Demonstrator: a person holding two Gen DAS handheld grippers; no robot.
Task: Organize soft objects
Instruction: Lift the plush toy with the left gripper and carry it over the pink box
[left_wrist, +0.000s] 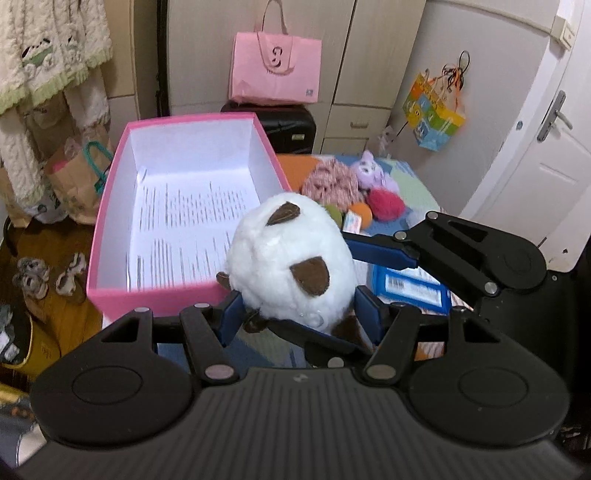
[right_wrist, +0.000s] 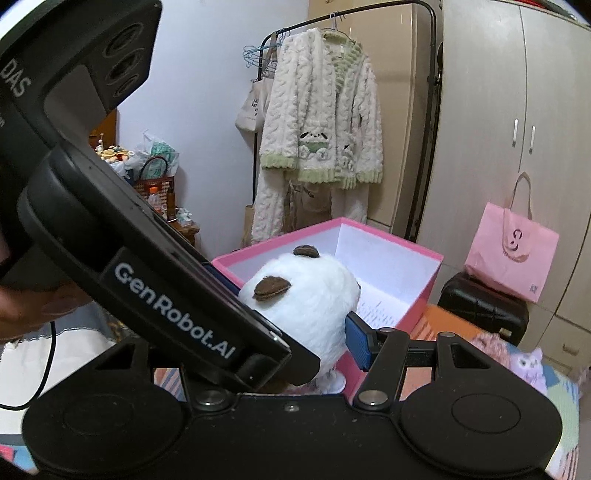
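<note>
The round white plush toy with brown felt ears sits pinched between the blue pads of the left gripper, whose jaws are closed snugly on its lower body, holding it just at the near corner of the open pink cardboard box. The right gripper reaches in beside it; one blue pad touches the toy's flank, but the left gripper's body hides the other finger, so I cannot tell whether it grips. The box holds only printed white paper sheets, so sorting seems barely begun. On the patchwork surface beyond wait a pink-and-white knitted bundle, a lilac plush animal, a magenta pom-pom and an orange ball.
</note>
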